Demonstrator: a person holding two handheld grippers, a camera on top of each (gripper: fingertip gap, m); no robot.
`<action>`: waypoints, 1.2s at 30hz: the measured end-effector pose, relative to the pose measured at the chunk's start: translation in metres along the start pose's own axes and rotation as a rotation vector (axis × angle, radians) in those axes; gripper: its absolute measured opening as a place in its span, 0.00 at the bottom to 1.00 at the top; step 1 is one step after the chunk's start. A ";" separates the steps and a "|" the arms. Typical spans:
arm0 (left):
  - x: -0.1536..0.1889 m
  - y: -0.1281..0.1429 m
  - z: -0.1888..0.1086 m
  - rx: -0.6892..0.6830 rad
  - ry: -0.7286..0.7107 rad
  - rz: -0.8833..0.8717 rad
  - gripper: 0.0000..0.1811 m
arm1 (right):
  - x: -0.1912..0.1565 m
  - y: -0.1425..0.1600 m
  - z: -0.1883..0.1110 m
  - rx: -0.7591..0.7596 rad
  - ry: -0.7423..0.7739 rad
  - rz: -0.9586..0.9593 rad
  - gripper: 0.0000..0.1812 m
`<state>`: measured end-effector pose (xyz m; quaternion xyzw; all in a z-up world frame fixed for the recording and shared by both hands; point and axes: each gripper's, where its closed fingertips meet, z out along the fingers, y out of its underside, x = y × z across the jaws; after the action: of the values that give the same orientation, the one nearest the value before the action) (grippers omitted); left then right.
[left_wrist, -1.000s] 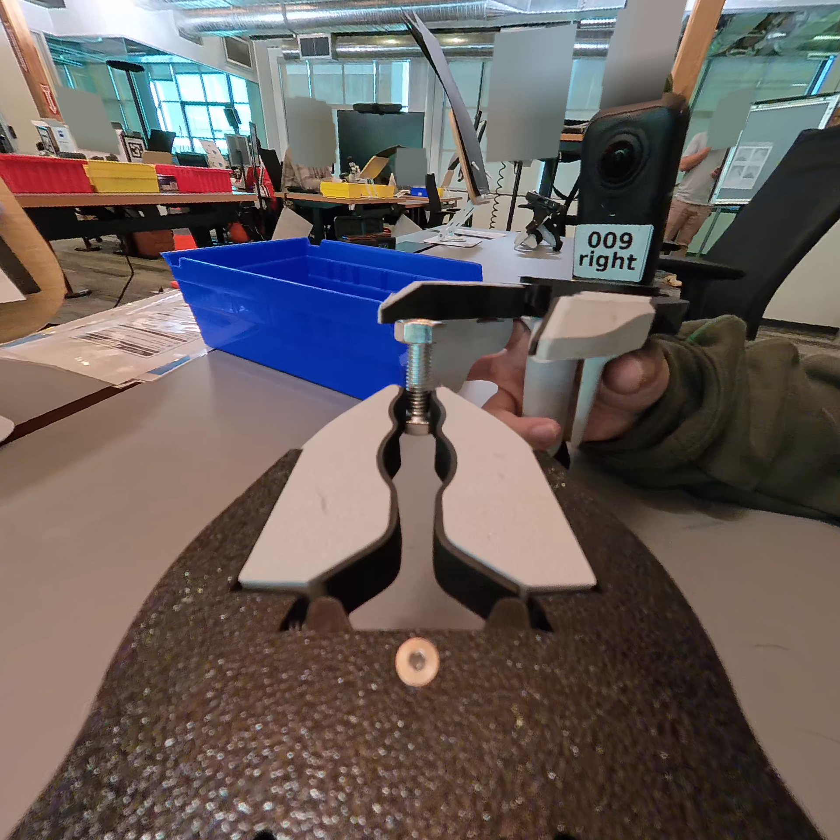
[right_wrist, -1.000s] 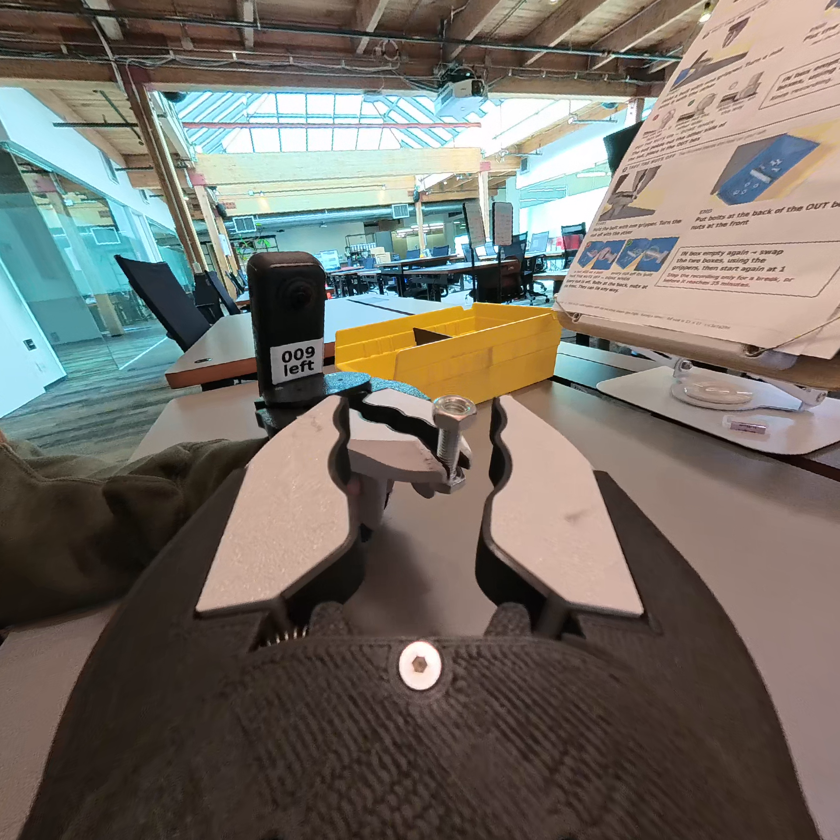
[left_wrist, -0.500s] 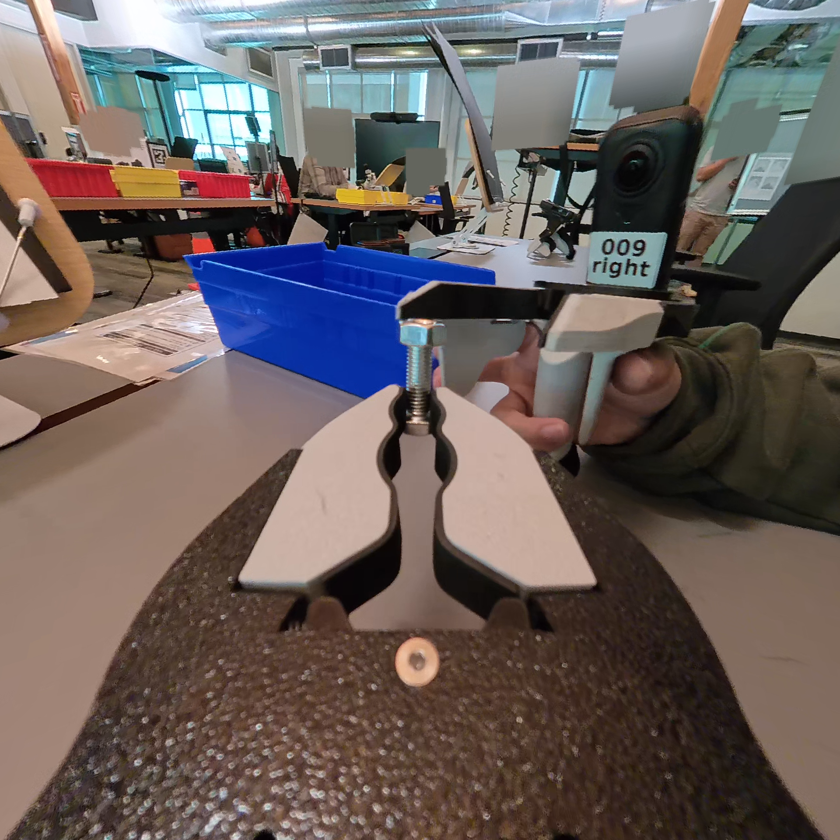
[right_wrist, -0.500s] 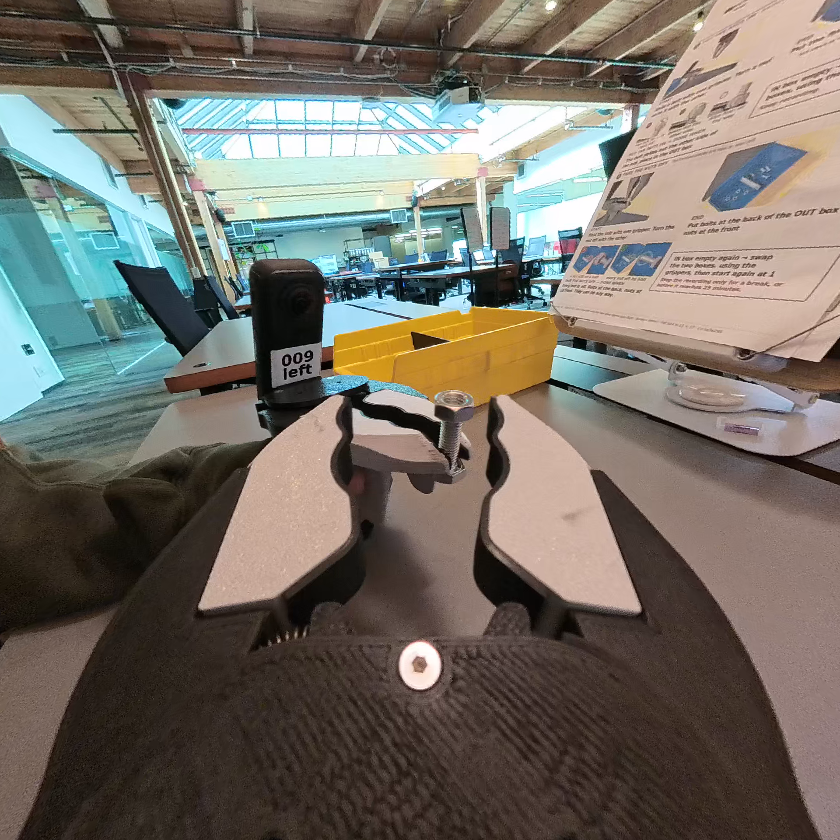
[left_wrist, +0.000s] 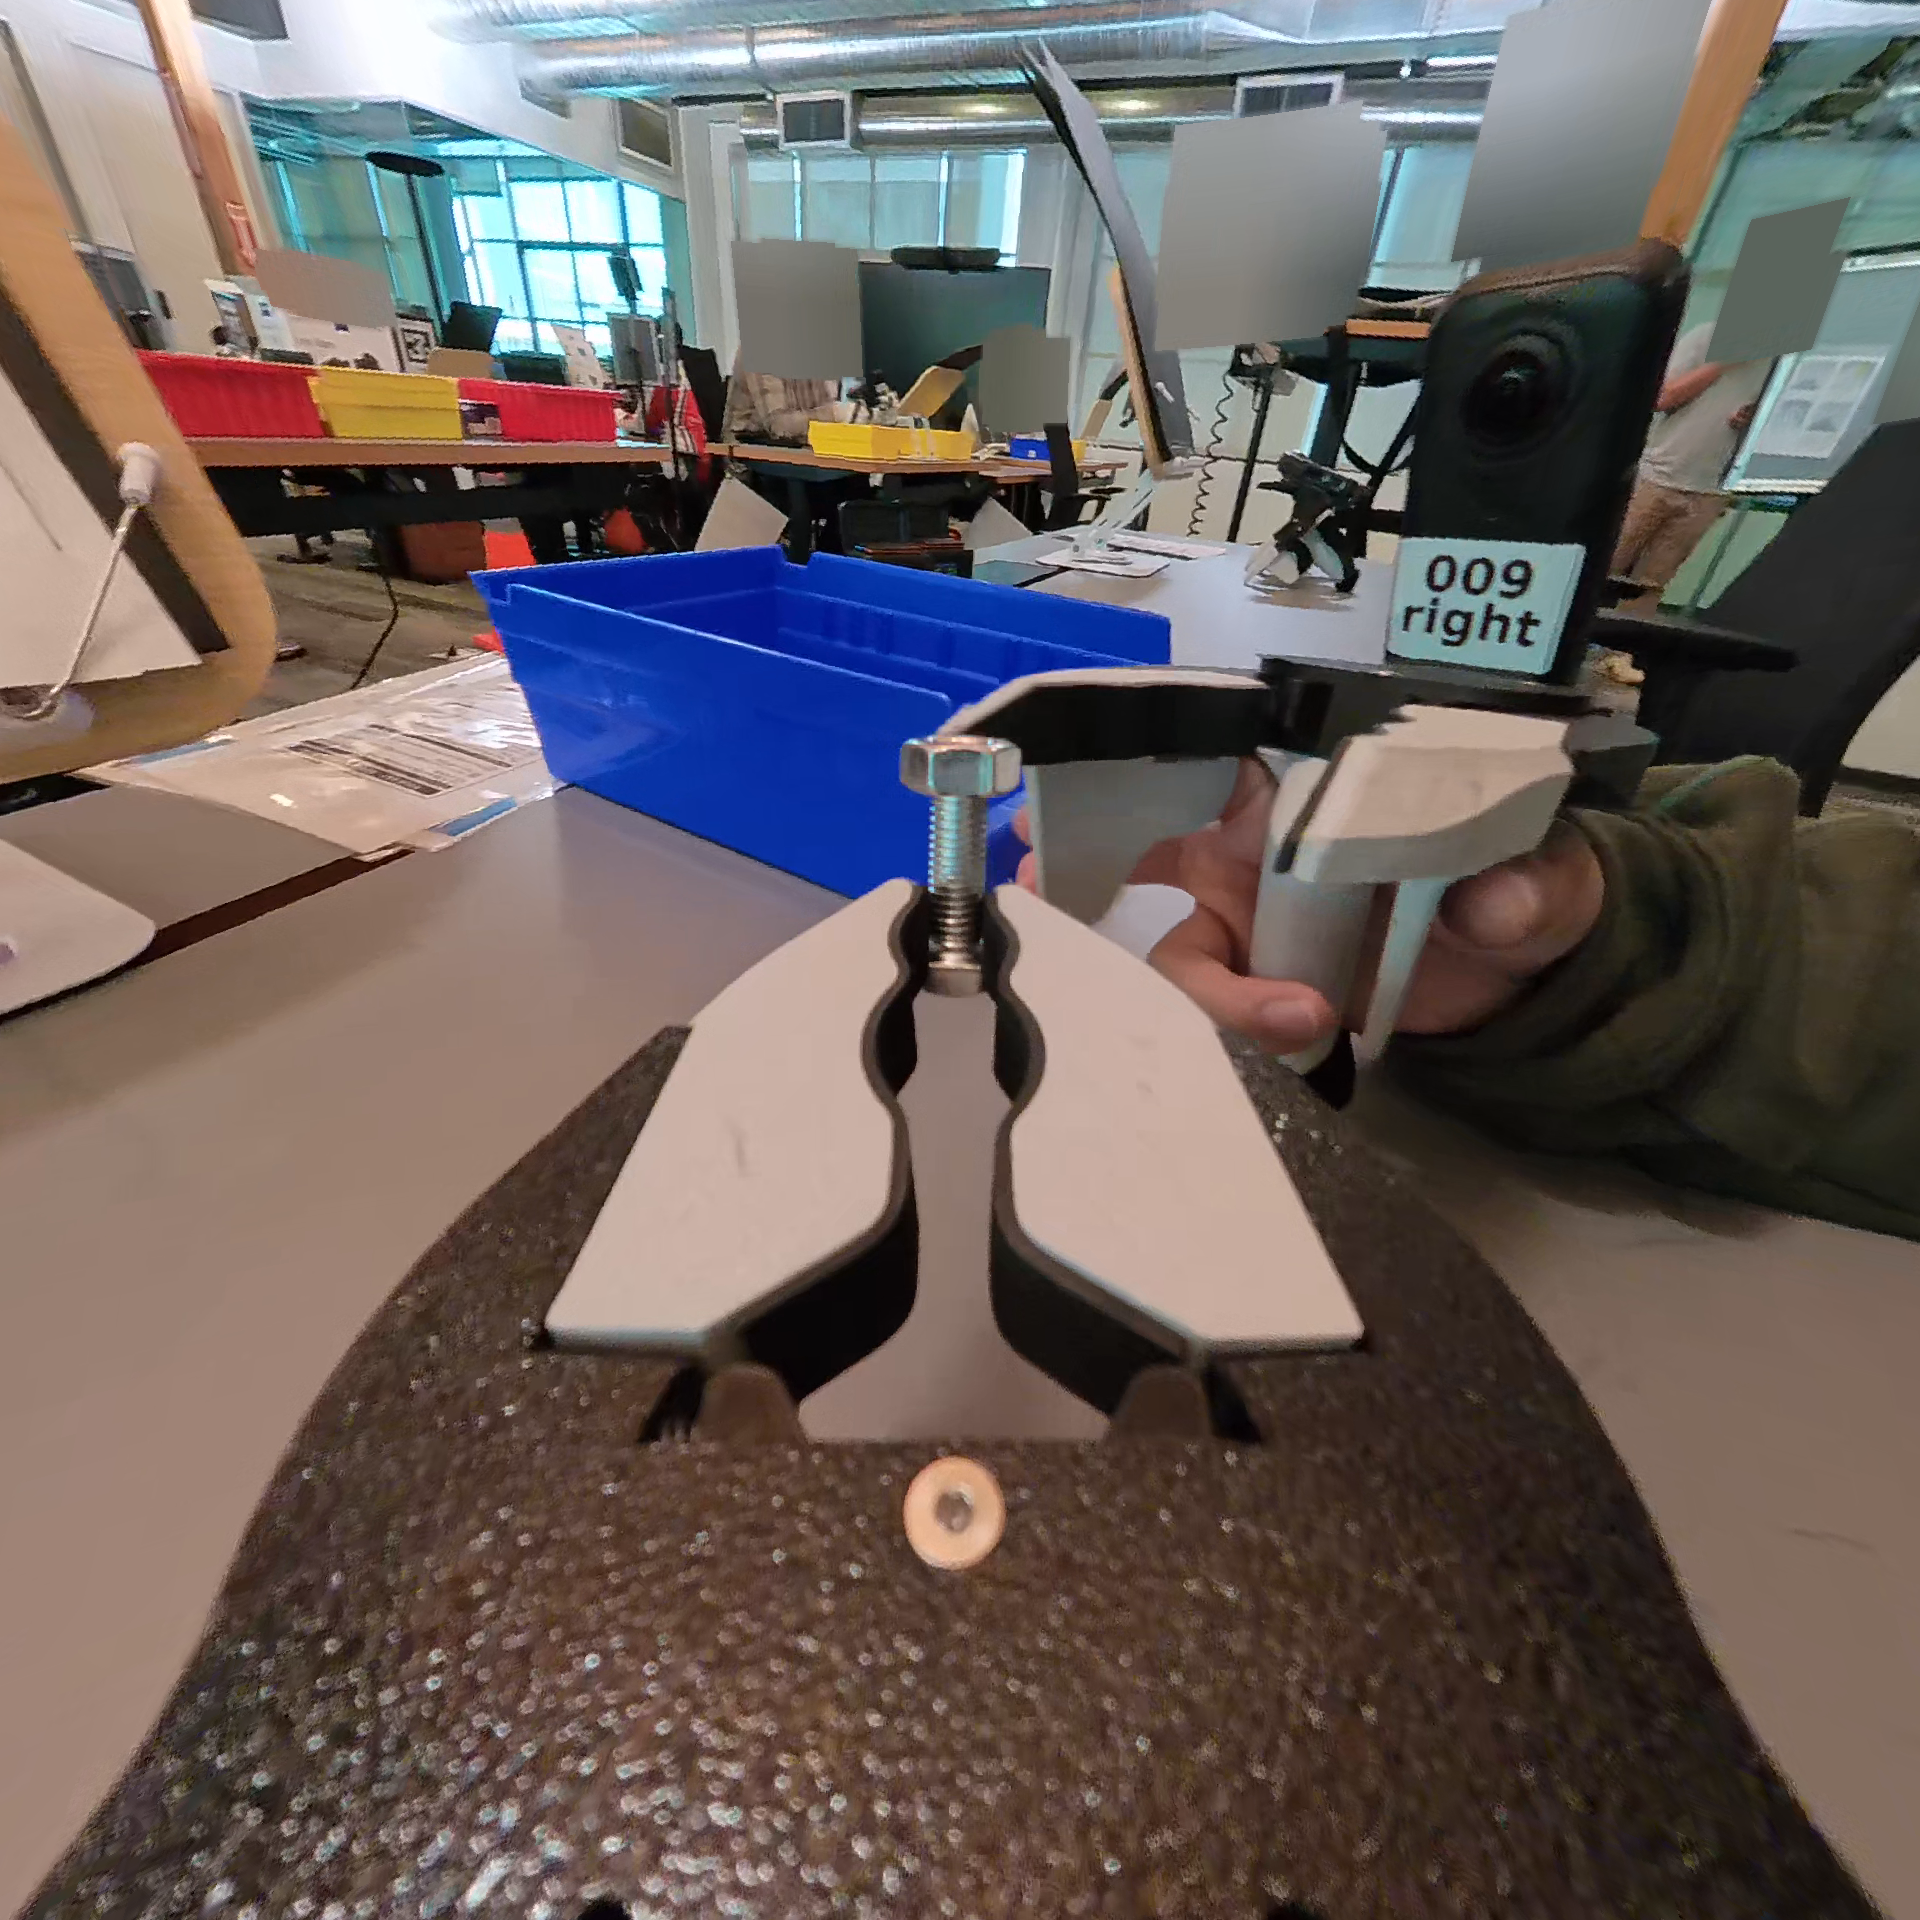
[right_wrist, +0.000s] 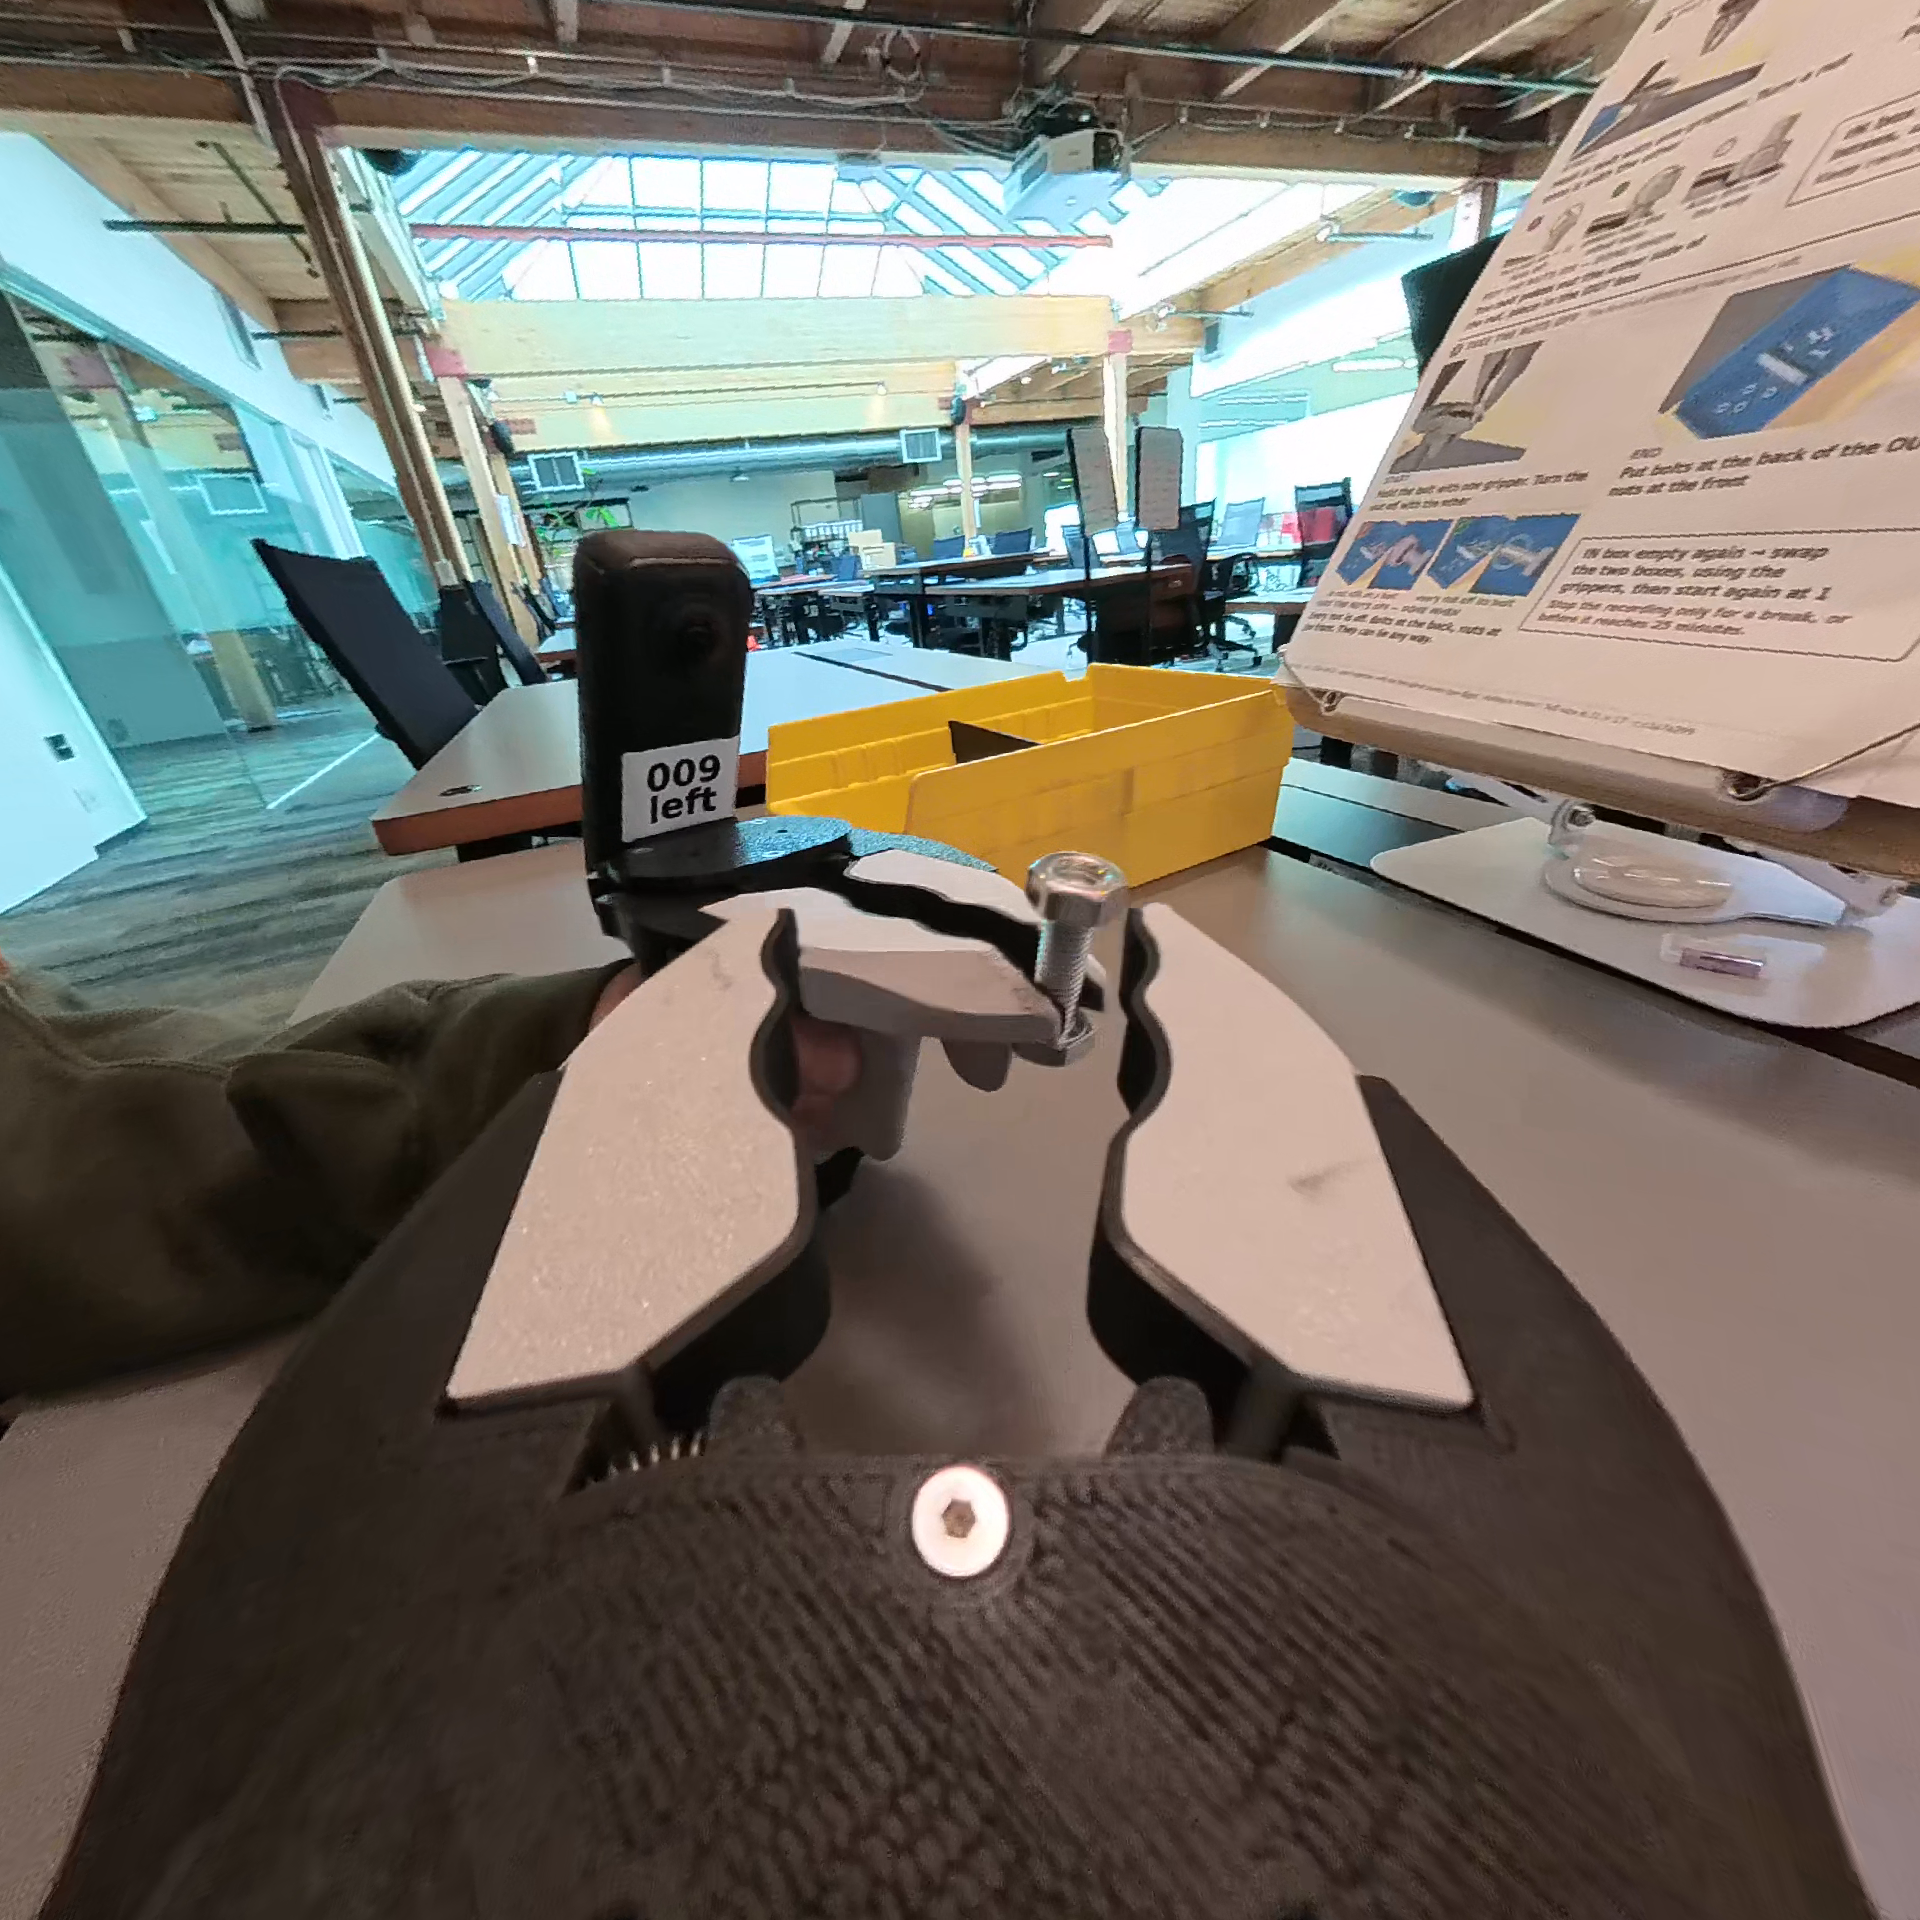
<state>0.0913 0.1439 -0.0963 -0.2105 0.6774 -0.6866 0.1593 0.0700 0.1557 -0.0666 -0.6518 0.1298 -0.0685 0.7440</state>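
My left gripper (left_wrist: 956, 909) is shut on the lower threads of a silver hex bolt (left_wrist: 956, 831), which stands upright with its head on top. What looks like a nut sits at the bolt's lower end. My right gripper (right_wrist: 956, 935) is open and empty. Its fingers straddle the left gripper's tips (right_wrist: 914, 977) and the bolt (right_wrist: 1070, 945), which stands close to the right finger (right_wrist: 1226, 1122). In the left wrist view the right gripper (left_wrist: 1247, 748), held by a hand in a green sleeve, has one fingertip just beside the bolt head.
A blue bin (left_wrist: 727, 727) stands behind the bolt on the grey table (left_wrist: 312, 1039). A yellow bin (right_wrist: 1039, 779) stands beyond the grippers. An instruction sheet on a stand (right_wrist: 1662, 416) with a white base (right_wrist: 1507, 904) is to the right. A bagged paper (left_wrist: 343, 748) lies left. The grippers are tip to tip, or close to it.
The right gripper has drawn back a little: its fingertip no longer lies over the bolt head but beside it. The left gripper keeps its hold on the bolt.
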 end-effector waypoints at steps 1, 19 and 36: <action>0.003 0.001 0.001 -0.006 0.014 0.010 0.05 | 0.002 0.000 0.000 -0.002 0.011 0.001 0.35; 0.009 0.005 0.005 -0.030 0.034 0.015 0.05 | -0.001 -0.001 0.001 0.014 -0.012 0.034 0.36; 0.006 0.007 0.006 -0.045 0.016 0.012 0.05 | 0.014 0.001 -0.002 0.019 0.056 0.073 0.19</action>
<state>0.0882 0.1356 -0.1028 -0.2044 0.6950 -0.6721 0.1532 0.0824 0.1497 -0.0690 -0.6372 0.1736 -0.0610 0.7484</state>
